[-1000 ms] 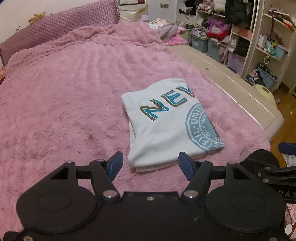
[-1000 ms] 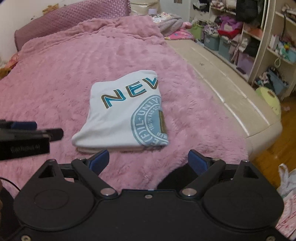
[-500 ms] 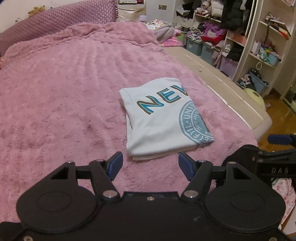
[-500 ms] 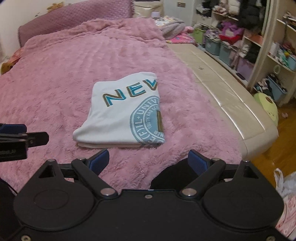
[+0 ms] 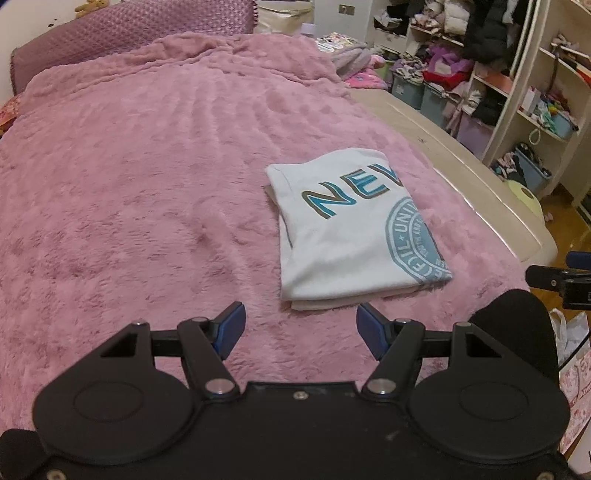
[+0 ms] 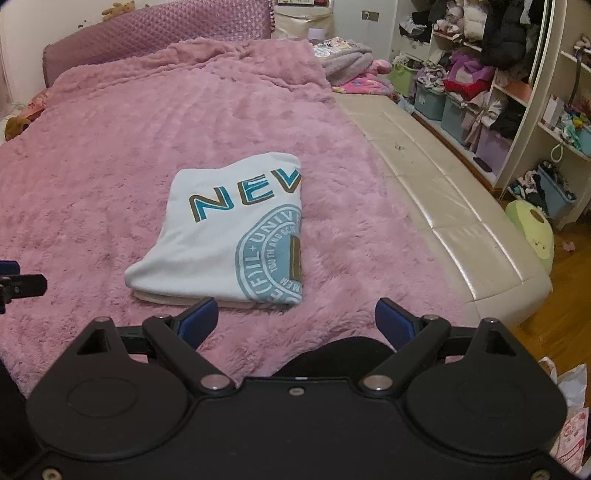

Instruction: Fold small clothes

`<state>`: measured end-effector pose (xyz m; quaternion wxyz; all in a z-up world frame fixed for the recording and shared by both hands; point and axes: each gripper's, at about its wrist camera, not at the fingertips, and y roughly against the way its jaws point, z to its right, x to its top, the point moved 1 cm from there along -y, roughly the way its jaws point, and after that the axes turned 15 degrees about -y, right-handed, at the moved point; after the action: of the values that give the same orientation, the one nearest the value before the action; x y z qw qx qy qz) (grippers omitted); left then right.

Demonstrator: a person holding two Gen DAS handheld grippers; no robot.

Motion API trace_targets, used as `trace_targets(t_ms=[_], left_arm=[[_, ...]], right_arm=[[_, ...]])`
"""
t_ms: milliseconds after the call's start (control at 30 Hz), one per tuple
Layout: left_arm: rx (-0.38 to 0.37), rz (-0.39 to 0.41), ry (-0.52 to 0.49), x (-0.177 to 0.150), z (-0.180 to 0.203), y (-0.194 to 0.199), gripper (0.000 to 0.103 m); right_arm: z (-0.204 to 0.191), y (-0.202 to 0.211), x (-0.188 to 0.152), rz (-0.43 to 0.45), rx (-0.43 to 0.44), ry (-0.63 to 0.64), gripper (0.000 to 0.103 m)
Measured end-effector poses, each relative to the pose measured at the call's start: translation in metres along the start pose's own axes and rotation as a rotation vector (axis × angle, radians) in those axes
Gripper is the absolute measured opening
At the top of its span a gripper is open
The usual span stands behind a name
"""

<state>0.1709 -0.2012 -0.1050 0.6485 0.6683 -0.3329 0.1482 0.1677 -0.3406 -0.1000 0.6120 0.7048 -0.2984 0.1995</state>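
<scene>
A white T-shirt with blue "NEV" lettering and a round blue seal lies folded into a flat rectangle on the pink fluffy blanket. It also shows in the right wrist view. My left gripper is open and empty, held just short of the shirt's near edge. My right gripper is open and empty, also just short of the near edge, with its left finger close to the shirt's front fold. Each gripper's tip shows at the side of the other's view.
The beige padded bed frame runs along the right of the blanket. Beyond it stand open shelves crammed with clothes and bins. A green round cushion lies on the floor. Purple pillows are at the head.
Both grippers have drawn back and up from the folded shirt, so it sits farther away in both views. The shirt itself has not moved.
</scene>
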Motion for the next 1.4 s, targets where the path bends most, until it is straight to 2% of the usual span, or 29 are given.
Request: trace_targets(t_ms=[300,1400], left_arm=[[-0.069,0.012,0.012,0.0012,0.0077,-0.0042,0.068],[-0.076,0.015,-0.008,0.0023,0.0101,-0.0065,0.069]], right_arm=[[-0.0016,-0.0018,-0.0046,-0.021,0.011,0.005,0.090],[-0.0064,-0.0019,-0.0063,-0.030,0.018,0.018,0.090]])
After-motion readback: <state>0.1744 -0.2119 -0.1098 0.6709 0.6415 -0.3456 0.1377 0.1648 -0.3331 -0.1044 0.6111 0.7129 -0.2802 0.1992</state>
